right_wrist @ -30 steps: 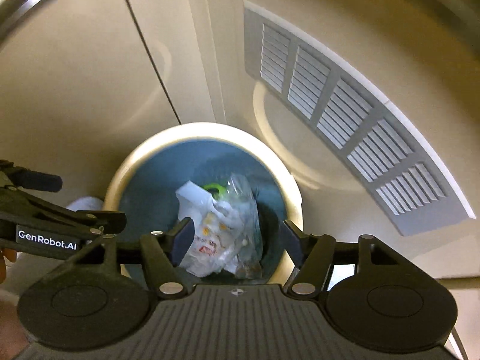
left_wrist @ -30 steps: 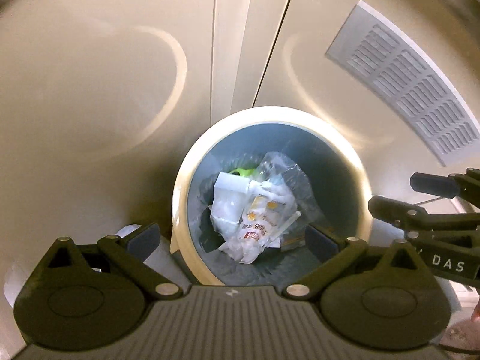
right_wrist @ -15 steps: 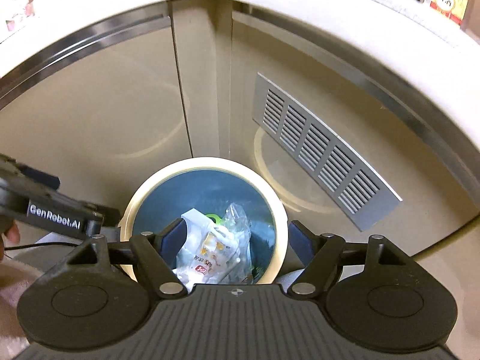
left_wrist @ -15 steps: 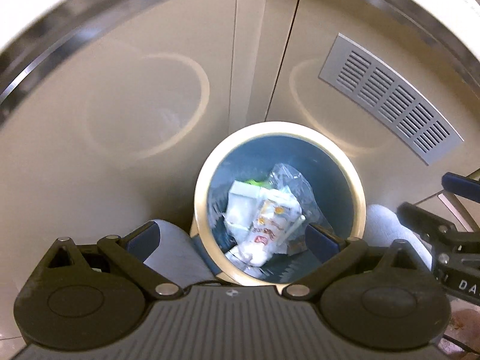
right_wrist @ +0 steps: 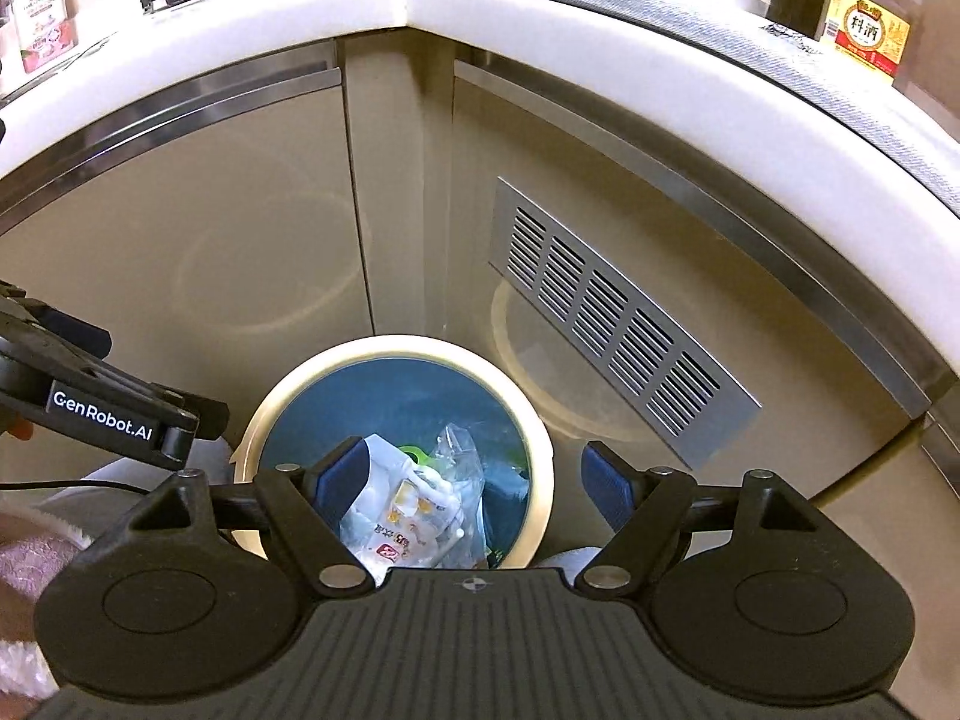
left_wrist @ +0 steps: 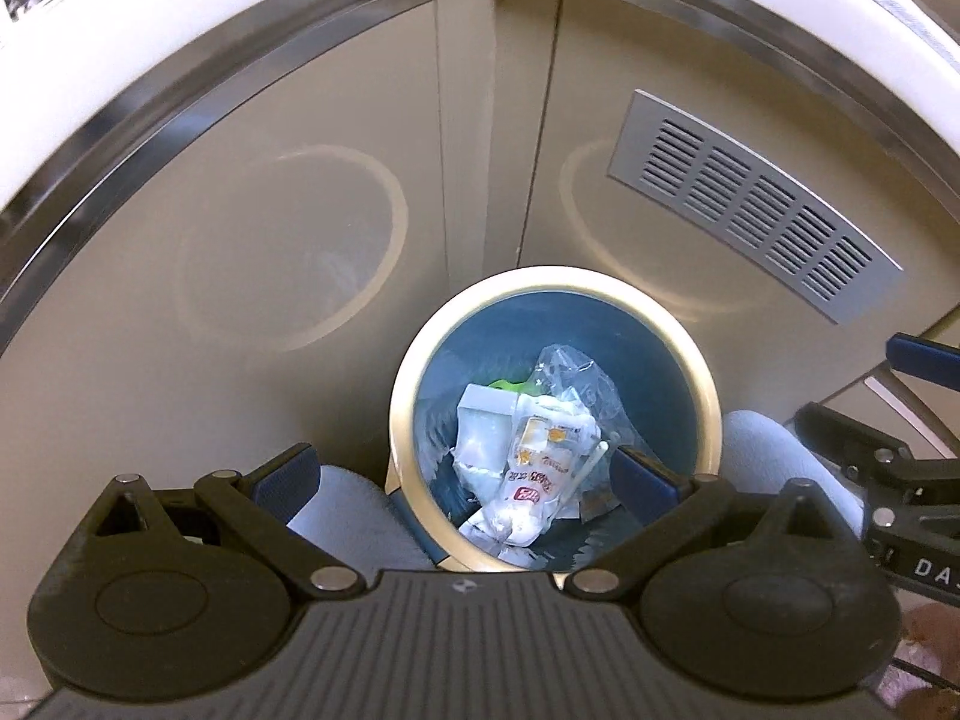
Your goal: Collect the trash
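Both tools have risen from the trash bin [left_wrist: 555, 288]; left tool [left_wrist: 465, 471] and right tool [right_wrist: 468, 480], just widened, gape empty above wrappers [left_wrist: 534, 474].

One bin [left_wrist: 708, 408], two tongs [left_wrist: 468, 474] [right_wrist: 474, 480], one vent grille [right_wrist: 612, 324].

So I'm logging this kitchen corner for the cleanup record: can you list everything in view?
Round bin with cream rim: one, blue inside, on the floor at the cabinet corner.
Crumpled wrappers and clear plastic bags: several, white and clear, inside the bin.
Beige cabinet doors: two, behind the bin.
Grey vent grille: one, on the right door.
White countertop: one, above the doors.
Bottles: several, on the countertop.
Left claw: black, open, empty, above the bin.
Right claw: black, just opening, empty.
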Tool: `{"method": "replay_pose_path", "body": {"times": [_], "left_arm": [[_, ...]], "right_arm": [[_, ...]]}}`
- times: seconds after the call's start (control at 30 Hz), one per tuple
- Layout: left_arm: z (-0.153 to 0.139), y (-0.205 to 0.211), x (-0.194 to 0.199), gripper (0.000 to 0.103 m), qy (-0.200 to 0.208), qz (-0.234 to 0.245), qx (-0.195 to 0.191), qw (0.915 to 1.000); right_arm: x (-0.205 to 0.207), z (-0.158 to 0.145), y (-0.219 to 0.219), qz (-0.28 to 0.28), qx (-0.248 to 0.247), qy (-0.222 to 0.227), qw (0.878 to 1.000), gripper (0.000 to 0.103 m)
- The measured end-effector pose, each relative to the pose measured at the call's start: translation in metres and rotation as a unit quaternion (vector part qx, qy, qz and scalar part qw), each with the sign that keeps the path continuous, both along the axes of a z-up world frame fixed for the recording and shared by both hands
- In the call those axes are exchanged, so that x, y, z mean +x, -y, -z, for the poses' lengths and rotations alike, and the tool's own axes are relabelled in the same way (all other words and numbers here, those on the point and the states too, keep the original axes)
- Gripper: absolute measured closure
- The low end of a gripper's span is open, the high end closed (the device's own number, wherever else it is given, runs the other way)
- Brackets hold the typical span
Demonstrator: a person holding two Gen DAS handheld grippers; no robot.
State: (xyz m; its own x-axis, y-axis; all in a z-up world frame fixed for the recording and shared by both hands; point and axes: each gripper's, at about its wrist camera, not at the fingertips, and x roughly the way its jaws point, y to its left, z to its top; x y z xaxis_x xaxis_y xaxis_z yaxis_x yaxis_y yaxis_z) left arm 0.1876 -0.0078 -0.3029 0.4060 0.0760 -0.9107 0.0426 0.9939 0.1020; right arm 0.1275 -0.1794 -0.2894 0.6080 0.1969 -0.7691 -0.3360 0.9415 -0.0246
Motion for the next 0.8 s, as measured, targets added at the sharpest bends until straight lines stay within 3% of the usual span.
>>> {"method": "replay_pose_path", "body": {"times": [0.23, 0.57, 0.8], "left_arm": [[0.000, -0.002, 0.001, 0.000, -0.004, -0.016, 0.028, 0.9995], [0.004, -0.007, 0.005, 0.000, -0.025, -0.026, 0.036, 0.9987], [0.002, -0.012, 0.003, 0.000, -0.014, -0.028, 0.012, 0.9994]], "right_arm": [[-0.001, 0.000, 0.002, 0.005, 0.004, -0.001, 1.000, 0.023], [0.001, 0.003, 0.002, 0.006, 0.005, -0.005, 1.000, 0.023], [0.001, 0.002, 0.001, 0.005, 0.004, -0.005, 1.000, 0.023]]}}
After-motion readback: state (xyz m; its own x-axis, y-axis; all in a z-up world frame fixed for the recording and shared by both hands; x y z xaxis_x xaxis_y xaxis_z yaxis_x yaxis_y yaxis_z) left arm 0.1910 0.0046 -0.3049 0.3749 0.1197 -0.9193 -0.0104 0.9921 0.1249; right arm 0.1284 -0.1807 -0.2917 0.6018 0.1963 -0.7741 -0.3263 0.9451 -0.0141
